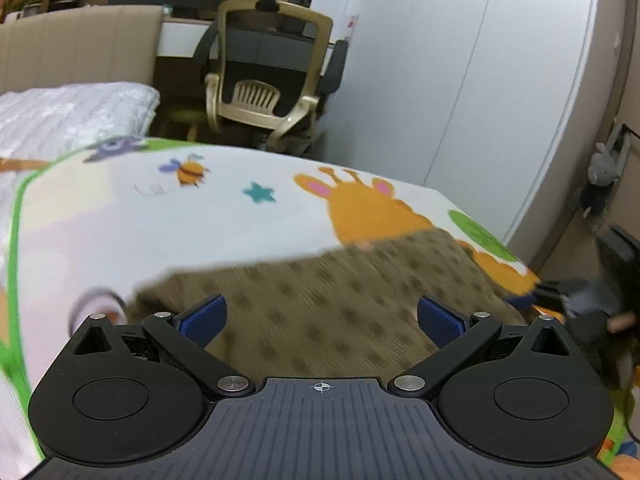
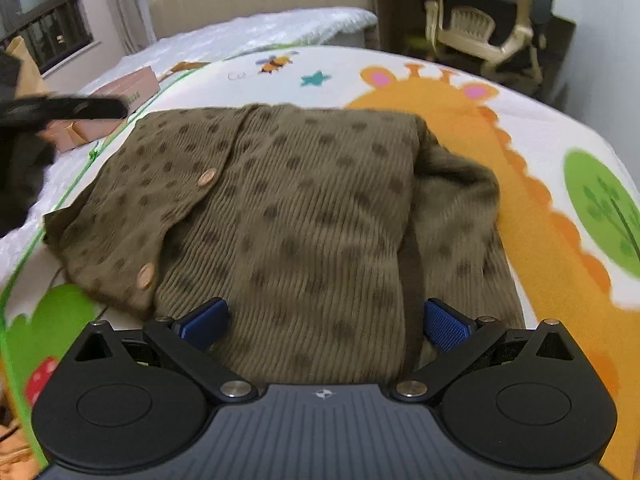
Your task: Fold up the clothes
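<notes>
1. In the left wrist view, the left gripper [image 1: 322,320] is seen with its blue-padded fingers [image 1: 204,318] spread wide, and nothing is held between them.
2. Below and ahead of those fingers, an olive-brown dotted cardigan [image 1: 320,292] is seen lying on a cartoon-printed play mat [image 1: 200,224]; the cloth is blurred, so its folds cannot be read here.
3. On the mat beyond the cardigan, a bee, a teal star and an orange giraffe are printed, and a green border is seen along the left edge.
4. At the right edge of this view, the other gripper's dark tip [image 1: 560,288] is seen near the cardigan's far corner; whether cloth is touched there cannot be told.
5. Behind the mat, a white quilted bedcover [image 1: 72,116], a beige headboard [image 1: 80,40], a beige and black office chair [image 1: 272,76] and pale wardrobe doors [image 1: 460,80] are seen.
6. In the right wrist view, the right gripper [image 2: 324,322] is likewise shown wide apart and empty, held just above the cardigan's near edge.
7. The cardigan [image 2: 300,208] is seen spread on the play mat [image 2: 540,200], with one front panel folded over at the left, where two round buttons [image 2: 207,179] are shown, and a sleeve bunched along the right side.
8. At the left, a dark blurred object [image 2: 64,110] is seen above a pink box [image 2: 120,96] beside the mat.
</notes>
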{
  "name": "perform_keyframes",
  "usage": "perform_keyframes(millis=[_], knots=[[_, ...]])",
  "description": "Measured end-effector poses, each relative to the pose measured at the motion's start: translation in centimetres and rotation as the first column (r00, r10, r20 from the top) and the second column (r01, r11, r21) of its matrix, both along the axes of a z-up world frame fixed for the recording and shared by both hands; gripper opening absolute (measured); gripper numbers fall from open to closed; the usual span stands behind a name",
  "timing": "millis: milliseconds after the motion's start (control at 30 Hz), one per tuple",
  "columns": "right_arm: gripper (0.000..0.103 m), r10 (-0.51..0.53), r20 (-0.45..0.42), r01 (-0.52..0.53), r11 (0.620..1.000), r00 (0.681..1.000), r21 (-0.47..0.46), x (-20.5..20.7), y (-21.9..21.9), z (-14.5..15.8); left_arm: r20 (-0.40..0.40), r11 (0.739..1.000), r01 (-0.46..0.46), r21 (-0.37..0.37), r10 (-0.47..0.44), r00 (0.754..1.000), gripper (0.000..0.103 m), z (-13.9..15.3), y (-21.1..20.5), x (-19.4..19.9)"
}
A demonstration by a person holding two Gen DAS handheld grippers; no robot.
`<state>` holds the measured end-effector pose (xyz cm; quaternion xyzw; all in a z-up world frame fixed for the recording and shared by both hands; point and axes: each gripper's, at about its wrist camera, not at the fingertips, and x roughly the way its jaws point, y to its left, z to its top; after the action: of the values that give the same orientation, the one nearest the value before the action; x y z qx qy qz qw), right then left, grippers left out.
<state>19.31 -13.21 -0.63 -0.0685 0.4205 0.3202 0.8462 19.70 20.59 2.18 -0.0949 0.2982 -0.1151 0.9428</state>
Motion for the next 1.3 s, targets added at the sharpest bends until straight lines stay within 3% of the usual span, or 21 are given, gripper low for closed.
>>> perform_keyframes(millis=[100, 167, 233, 267, 333, 533, 733, 867, 933, 1000, 1100, 1200, 1300], knots=[[0.103, -0.098, 0.005, 0.097, 0.992, 0.995, 0.085, -2.6, -2.3, 1.0, -0.020, 0.999, -0.052, -0.003, 0.052, 0.998, 0.103, -0.7, 2.2, 2.1], [0.103, -0.199, -0.086, 0.210, 0.964, 0.976, 0.160, -2.8, -3.7, 0.6, -0.040, 0.996, -0.094, -0.004, 0.094, 0.995, 0.103, -1.6, 3.6, 3.3], [0.103, -0.273, -0.223, 0.326, 0.911, 0.936, 0.252, -2.1, -5.0, -0.5, -0.076, 0.992, -0.113, -0.053, 0.108, 0.991, 0.103, -3.2, 5.0, 4.2], [0.103, -0.288, -0.239, 0.351, 0.892, 0.927, 0.287, -1.8, -5.2, -0.6, -0.094, 0.990, -0.115, -0.084, 0.107, 0.990, 0.103, -3.9, 5.5, 4.6], [0.103, -0.275, -0.238, 0.339, 0.895, 0.932, 0.292, -0.5, -4.5, -0.7, -0.127, 0.983, -0.120, -0.137, 0.103, 0.987, 0.103, -5.3, 6.1, 5.1], [0.103, -0.238, -0.138, 0.260, 0.949, 0.962, 0.176, 5.7, -0.6, -0.6, -0.130, 0.981, -0.111, -0.158, 0.091, 0.987, 0.103, -5.2, 5.7, 3.7], [0.103, -0.251, 0.001, 0.250, 0.964, 0.968, 0.092, 11.9, 2.2, -0.3, -0.132, 0.989, 0.045, -0.141, -0.064, 0.989, 0.103, -4.6, -0.5, -1.2], [0.103, -0.243, 0.088, 0.238, 0.969, 0.966, 0.061, 14.6, 3.3, 0.6, -0.131, 0.968, 0.168, -0.188, -0.194, 0.972, 0.103, -4.5, -5.3, -5.2], [0.103, -0.232, 0.117, 0.223, 0.971, 0.966, 0.085, 13.8, 2.4, 1.6, -0.143, 0.938, 0.224, -0.264, -0.267, 0.953, 0.103, -4.8, -7.5, -6.4], [0.103, -0.220, 0.130, 0.206, 0.972, 0.967, 0.110, 12.4, 1.2, 2.5, -0.158, 0.892, 0.276, -0.357, -0.349, 0.924, 0.103, -5.3, -9.7, -7.4], [0.103, -0.180, 0.146, 0.166, 0.981, 0.973, 0.104, 8.7, -1.0, 3.2, -0.159, 0.850, 0.363, -0.382, -0.447, 0.880, 0.103, -4.9, -12.1, -8.9], [0.103, -0.170, 0.176, 0.152, 0.983, 0.970, 0.106, 4.5, -3.1, 3.3, -0.124, 0.854, 0.398, -0.334, -0.459, 0.880, 0.103, -3.0, -12.2, -10.0], [0.103, -0.186, 0.175, 0.161, 0.976, 0.967, 0.149, 0.6, -4.6, 3.0, -0.089, 0.897, 0.363, -0.250, -0.395, 0.914, 0.103, -1.5, -11.7, -10.6]])
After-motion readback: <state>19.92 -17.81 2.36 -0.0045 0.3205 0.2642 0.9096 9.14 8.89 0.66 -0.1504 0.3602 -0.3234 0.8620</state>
